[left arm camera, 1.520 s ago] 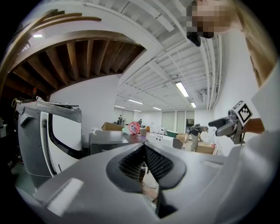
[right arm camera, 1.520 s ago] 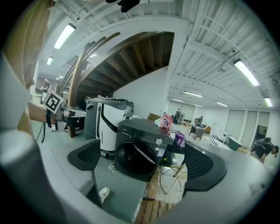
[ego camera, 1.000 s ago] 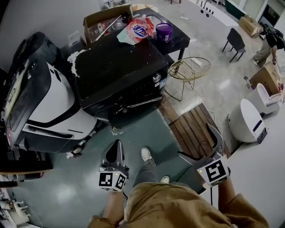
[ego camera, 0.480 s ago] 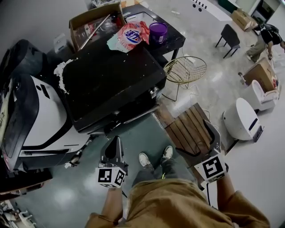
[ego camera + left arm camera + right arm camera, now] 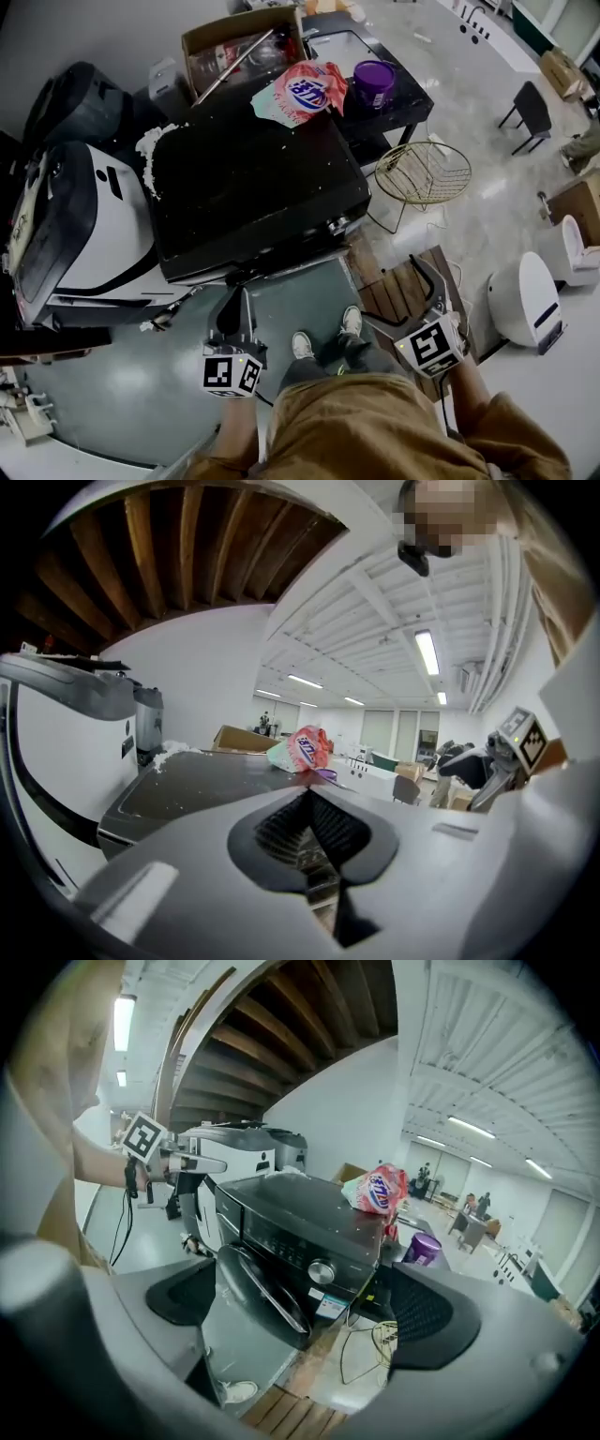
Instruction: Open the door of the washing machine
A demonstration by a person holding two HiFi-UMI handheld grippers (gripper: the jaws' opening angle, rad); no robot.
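The black front-loading washing machine point(image 5: 253, 192) stands just ahead of me, its top dusted with white powder at the back left. In the right gripper view its round door point(image 5: 255, 1290) with a chrome bar handle lies shut against the front, below a silver knob point(image 5: 321, 1271). My left gripper point(image 5: 241, 298) is shut with nothing in it, pointing at the machine's lower front; in its own view the left gripper point(image 5: 309, 803) looks over the machine's top point(image 5: 202, 785). My right gripper point(image 5: 401, 298) is open and empty, right of the door; the right gripper point(image 5: 305, 1302) frames it from a distance.
A pink detergent bag point(image 5: 305, 89) and purple tub point(image 5: 373, 82) sit behind the washer, near a cardboard box point(image 5: 239, 42). A white-and-black machine point(image 5: 94, 234) stands at left. A gold wire basket point(image 5: 422, 173), wooden pallet point(image 5: 398, 286) and white pod point(image 5: 525, 300) lie right.
I have stepped closer to the washer; both feet now stand side by side by its front. Both grippers have come nearer the front, and the right one has shifted left.
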